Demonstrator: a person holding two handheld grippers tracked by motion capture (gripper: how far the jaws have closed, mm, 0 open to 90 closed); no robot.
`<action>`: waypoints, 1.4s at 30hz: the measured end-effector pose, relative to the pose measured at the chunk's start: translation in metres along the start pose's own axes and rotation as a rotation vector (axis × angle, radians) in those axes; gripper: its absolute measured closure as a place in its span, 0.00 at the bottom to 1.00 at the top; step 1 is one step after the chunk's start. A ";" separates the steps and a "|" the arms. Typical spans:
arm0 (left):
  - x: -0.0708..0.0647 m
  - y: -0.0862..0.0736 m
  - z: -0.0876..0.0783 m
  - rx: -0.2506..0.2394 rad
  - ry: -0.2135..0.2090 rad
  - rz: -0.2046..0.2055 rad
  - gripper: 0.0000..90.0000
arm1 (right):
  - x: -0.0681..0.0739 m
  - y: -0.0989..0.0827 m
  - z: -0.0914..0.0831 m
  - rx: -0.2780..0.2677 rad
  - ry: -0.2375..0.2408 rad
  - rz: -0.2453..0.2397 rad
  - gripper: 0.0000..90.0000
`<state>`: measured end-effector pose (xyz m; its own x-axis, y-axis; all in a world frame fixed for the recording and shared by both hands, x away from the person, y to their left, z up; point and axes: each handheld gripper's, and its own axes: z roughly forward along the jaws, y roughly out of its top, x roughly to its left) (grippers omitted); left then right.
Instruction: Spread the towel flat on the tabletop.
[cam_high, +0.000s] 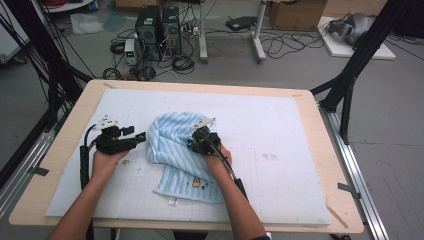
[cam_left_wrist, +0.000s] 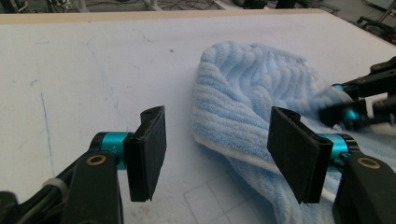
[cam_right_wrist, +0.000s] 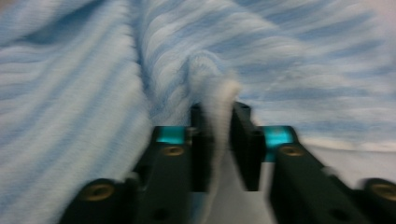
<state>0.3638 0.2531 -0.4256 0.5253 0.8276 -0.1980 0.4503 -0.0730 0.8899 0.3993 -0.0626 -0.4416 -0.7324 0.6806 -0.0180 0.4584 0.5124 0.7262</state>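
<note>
L gripper (cam_left_wrist: 215, 156): jaws apart, nothing between; blue towel (cam_left_wrist: 243, 98) lies just ahead, partly behind its right pad, on the white mat (cam_left_wrist: 93, 70). R gripper (cam_right_wrist: 219, 140): jaws pinched on a towel fold. Soft, light, floppy, prob. bunches; best grabbed at edge/hem.

Right gripper (cam_high: 198, 134) on rumpled blue towel (cam_high: 175, 145); left gripper (cam_high: 141, 137) beside it.

I am working in a lab or test room. Beyond the far edge of my table (cam_high: 330, 150), two computer towers (cam_high: 159, 27) stand on the bare grey floor among loose cables (cam_high: 280, 42). Black frame struts (cam_high: 365, 47) rise at both far corners, and a cardboard box (cam_high: 296, 14) sits behind.
</note>
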 end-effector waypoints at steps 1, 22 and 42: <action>0.000 -0.001 -0.001 -0.003 -0.001 -0.004 0.41 | -0.003 0.000 -0.002 -0.003 -0.035 -0.017 0.96; -0.017 -0.006 0.011 0.041 -0.070 0.042 0.42 | -0.089 -0.018 -0.049 -0.140 -0.323 0.298 0.59; -0.064 0.004 0.062 0.142 -0.195 0.138 0.44 | -0.051 -0.081 -0.079 -0.001 -0.114 0.172 0.74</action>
<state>0.3767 0.1656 -0.4346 0.7114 0.6828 -0.1664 0.4542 -0.2660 0.8503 0.3595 -0.1800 -0.4452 -0.5815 0.8131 0.0285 0.5715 0.3832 0.7256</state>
